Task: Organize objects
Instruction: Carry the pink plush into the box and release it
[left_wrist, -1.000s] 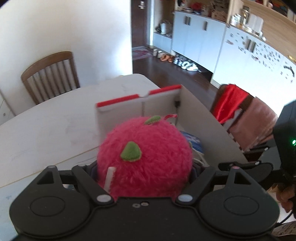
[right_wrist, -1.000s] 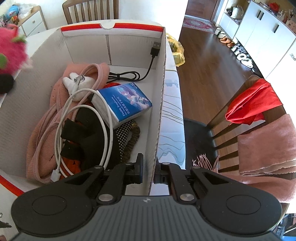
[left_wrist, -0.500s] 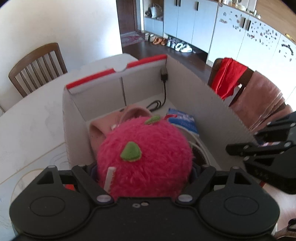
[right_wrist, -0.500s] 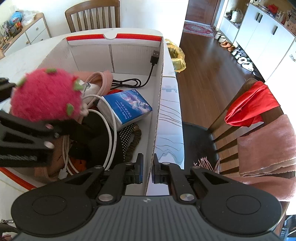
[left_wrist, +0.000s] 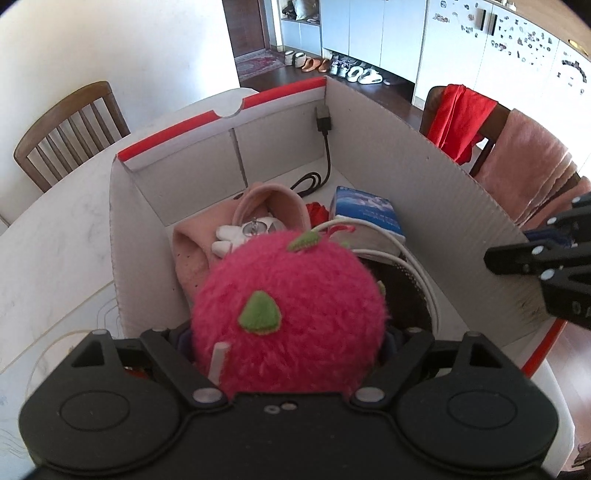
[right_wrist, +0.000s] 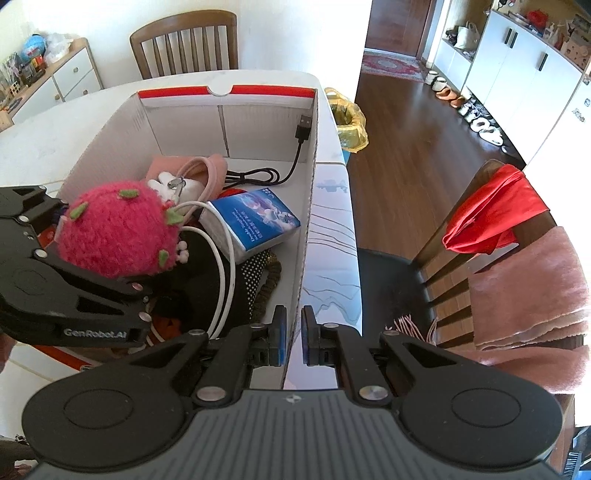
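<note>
A fuzzy pink plush ball (left_wrist: 291, 317) with green leaf patches sits between the fingers of my left gripper (left_wrist: 288, 336). The jaws are opening, though the pads still touch the ball. It hangs low inside the white cardboard box (left_wrist: 424, 177), over the dark clothes. From the right wrist view the plush ball (right_wrist: 118, 232) and left gripper (right_wrist: 105, 251) are at the box's left side. My right gripper (right_wrist: 294, 336) is shut on the near end of the box's right wall (right_wrist: 308, 206). The right gripper (left_wrist: 517, 254) also shows past that wall.
The box holds a blue tissue pack (right_wrist: 255, 221), a white cable (right_wrist: 225, 258), a black USB cable (right_wrist: 295, 147), a pink slipper (left_wrist: 273, 206) and dark clothing. A chair with a red cloth (right_wrist: 491, 214) and a pink towel (right_wrist: 528, 288) stands to the right. A yellow-lined bin (right_wrist: 347, 122) is behind the table.
My left gripper carried the plush ball from outside the box's left wall over it and down inside. The right gripper kept its hold on the right wall.
</note>
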